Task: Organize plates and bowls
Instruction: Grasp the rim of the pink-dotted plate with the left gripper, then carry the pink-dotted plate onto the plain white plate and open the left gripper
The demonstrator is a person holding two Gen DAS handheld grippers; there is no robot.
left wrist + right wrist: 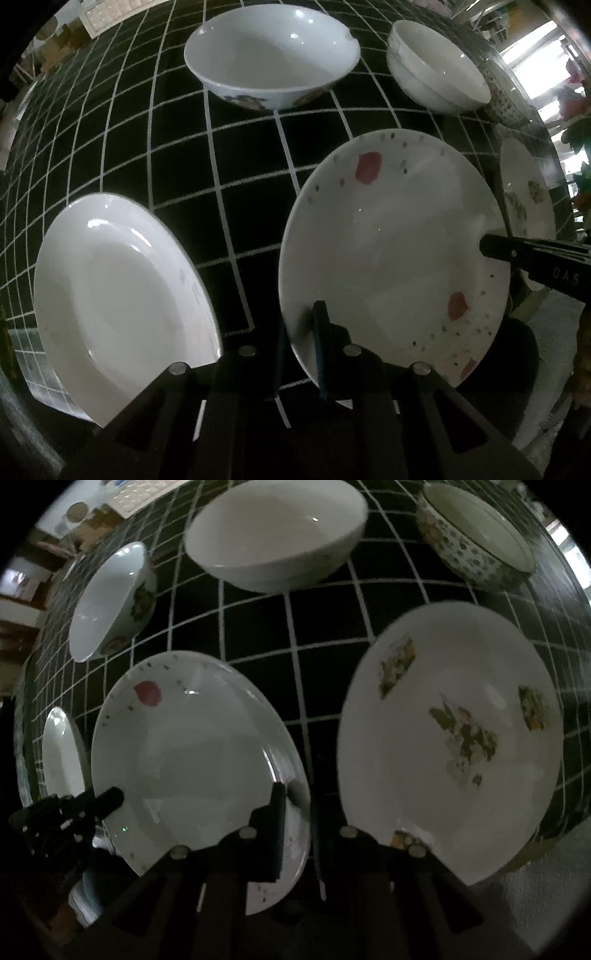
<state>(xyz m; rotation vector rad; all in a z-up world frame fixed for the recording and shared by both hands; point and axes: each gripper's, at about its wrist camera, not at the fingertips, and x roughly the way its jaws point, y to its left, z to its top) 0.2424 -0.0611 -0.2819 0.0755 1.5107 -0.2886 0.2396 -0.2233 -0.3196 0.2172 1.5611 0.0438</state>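
Both grippers pinch the red-petal plate (391,258) at opposite rims: the left gripper (301,343) has its fingers pressed onto the near-left edge, one finger over the rim and one under, and the right gripper (295,812) grips the right edge the same way, its tip also showing in the left view. Whether that plate rests on the black grid cloth (177,155) or is just lifted, I cannot tell. By my judgement the sorting has barely begun: nothing is stacked. A plain plate (118,295) lies to the left, a flowered plate (450,734) to the right, each apart from the held one. Beyond them stand three separate bowls: a blue-flowered bowl (271,62), a plain bowl (437,66) and a patterned bowl (476,550). Plates still need piling together, bowls nesting. Only one piece of writing shows, pale letters on the right gripper's arm, seemingly "DAS", seen upside down.
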